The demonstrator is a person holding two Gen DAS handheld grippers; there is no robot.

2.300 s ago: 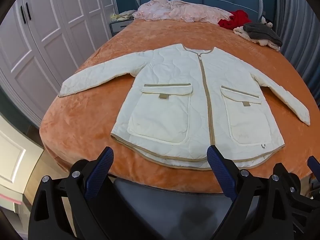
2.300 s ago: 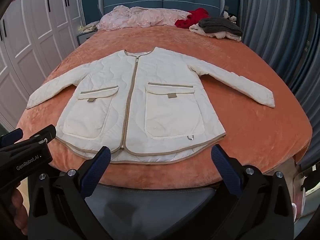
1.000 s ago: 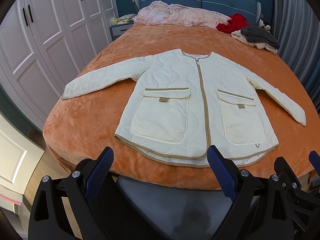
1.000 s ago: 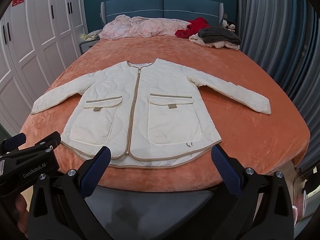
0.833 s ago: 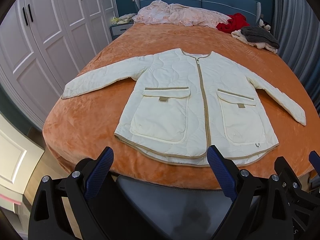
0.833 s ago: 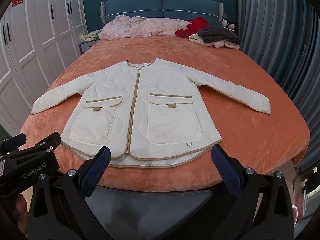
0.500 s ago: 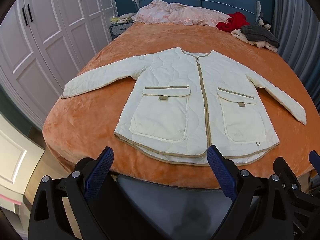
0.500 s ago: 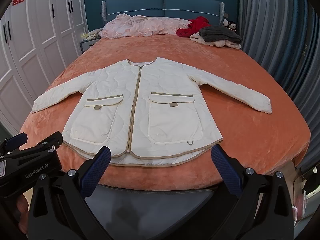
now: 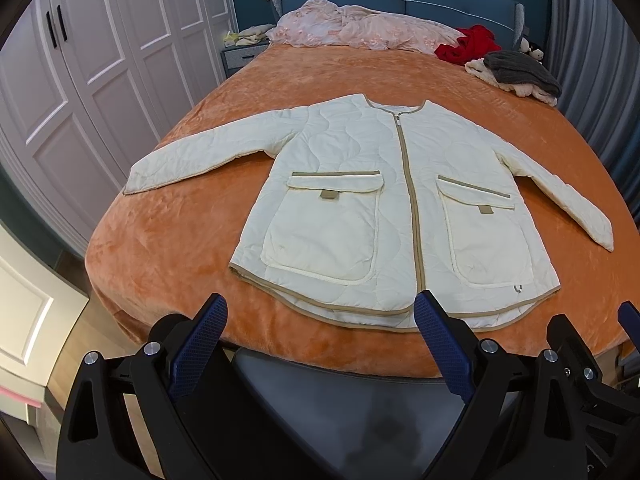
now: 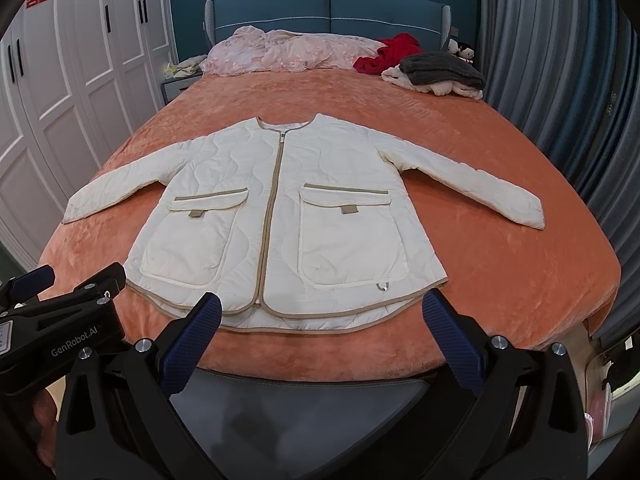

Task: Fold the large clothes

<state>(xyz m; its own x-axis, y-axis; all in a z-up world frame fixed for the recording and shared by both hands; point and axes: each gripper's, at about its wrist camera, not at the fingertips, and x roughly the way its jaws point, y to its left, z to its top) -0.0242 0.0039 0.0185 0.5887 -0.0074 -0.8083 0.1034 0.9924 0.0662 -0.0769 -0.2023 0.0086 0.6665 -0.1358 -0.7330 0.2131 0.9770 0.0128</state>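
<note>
A cream quilted jacket with tan trim, a closed zip and two front pockets lies flat, face up, on the orange bedspread, both sleeves spread out to the sides. Its hem sits close to the foot of the bed. My left gripper hangs open in front of the hem, short of the cloth, nothing between its blue pads. Off the foot of the bed too, my right gripper stands open and empty. The left gripper's body shows at the lower left of the right wrist view.
At the head of the bed lie a pink quilt, a red garment and a grey and cream pile. White wardrobe doors line the left side; grey curtains hang on the right. A bedside table stands by the headboard.
Both grippers drifted slightly, so the jacket sits a little differently in each view. Neither gripper has opened, shut or touched the cloth.
</note>
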